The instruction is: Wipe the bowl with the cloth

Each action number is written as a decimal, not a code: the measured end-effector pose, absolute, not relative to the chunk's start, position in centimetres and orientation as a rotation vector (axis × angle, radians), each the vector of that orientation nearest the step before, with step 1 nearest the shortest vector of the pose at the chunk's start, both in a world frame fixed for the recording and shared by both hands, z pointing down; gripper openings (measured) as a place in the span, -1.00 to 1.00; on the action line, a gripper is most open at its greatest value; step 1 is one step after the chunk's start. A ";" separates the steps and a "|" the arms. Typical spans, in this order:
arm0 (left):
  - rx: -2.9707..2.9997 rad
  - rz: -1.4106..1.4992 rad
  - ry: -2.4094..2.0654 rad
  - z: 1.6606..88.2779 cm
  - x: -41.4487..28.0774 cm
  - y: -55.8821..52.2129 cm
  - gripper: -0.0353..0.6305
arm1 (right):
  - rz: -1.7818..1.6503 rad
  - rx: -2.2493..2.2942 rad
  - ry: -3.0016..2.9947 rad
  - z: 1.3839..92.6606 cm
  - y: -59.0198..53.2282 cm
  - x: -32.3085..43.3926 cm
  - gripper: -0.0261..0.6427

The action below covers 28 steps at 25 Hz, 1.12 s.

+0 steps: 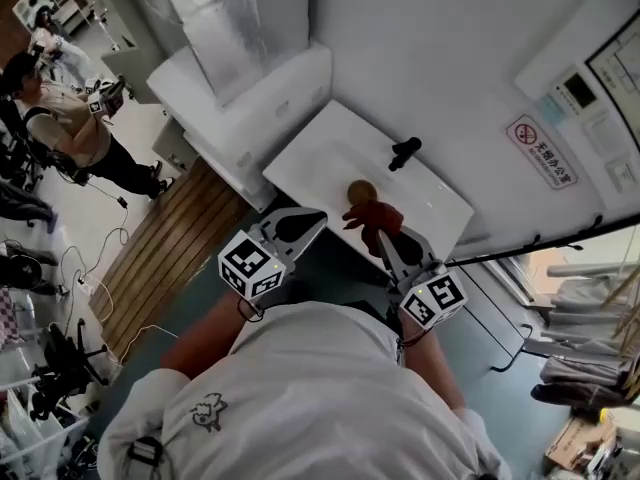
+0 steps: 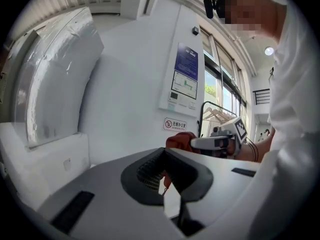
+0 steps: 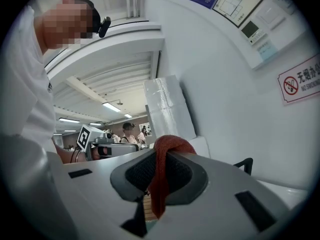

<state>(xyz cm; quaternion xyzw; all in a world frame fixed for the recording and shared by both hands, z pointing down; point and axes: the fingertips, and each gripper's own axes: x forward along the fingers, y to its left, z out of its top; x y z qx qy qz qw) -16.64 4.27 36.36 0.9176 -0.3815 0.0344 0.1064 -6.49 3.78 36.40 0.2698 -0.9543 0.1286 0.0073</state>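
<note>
In the head view a small brown bowl [image 1: 359, 189] sits in the white sink [image 1: 310, 158], below the black faucet [image 1: 404, 152]. My right gripper [image 1: 384, 236] is shut on a red cloth [image 1: 376, 215], which hangs just in front of the bowl. The right gripper view shows the cloth [image 3: 161, 174] clamped between the jaws and draped over their tips. My left gripper [image 1: 308, 220] is shut and empty, level with the sink's near edge and left of the cloth. In the left gripper view, the cloth [image 2: 179, 140] and the right gripper [image 2: 220, 141] show beyond its shut jaws.
A white wall with a no-smoking sign [image 1: 541, 150] rises behind the sink. A wrapped white unit [image 1: 235, 63] stands to the sink's left. People [image 1: 70, 123] stand far left past a wooden floor strip [image 1: 170, 258]. A clothes rack [image 1: 590, 298] is at right.
</note>
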 end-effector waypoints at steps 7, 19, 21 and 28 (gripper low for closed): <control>2.685 0.130 -1.070 37.9 -17.1 -0.2 -0.85 | 0.442 0.910 -2.942 37.7 0.3 -6.4 -0.77; 2.682 0.143 -1.091 38.5 -13.2 -7.8 -0.85 | 0.374 0.868 -2.930 38.7 -7.7 -3.1 -0.77; 2.680 0.167 -1.099 39.1 -12.8 -8.8 -0.85 | 0.368 0.868 -2.929 39.0 -8.7 -2.5 -0.77; 2.645 0.258 -1.073 42.7 -12.1 -11.9 -0.85 | 0.384 0.901 -2.865 42.2 -11.0 -1.1 -0.77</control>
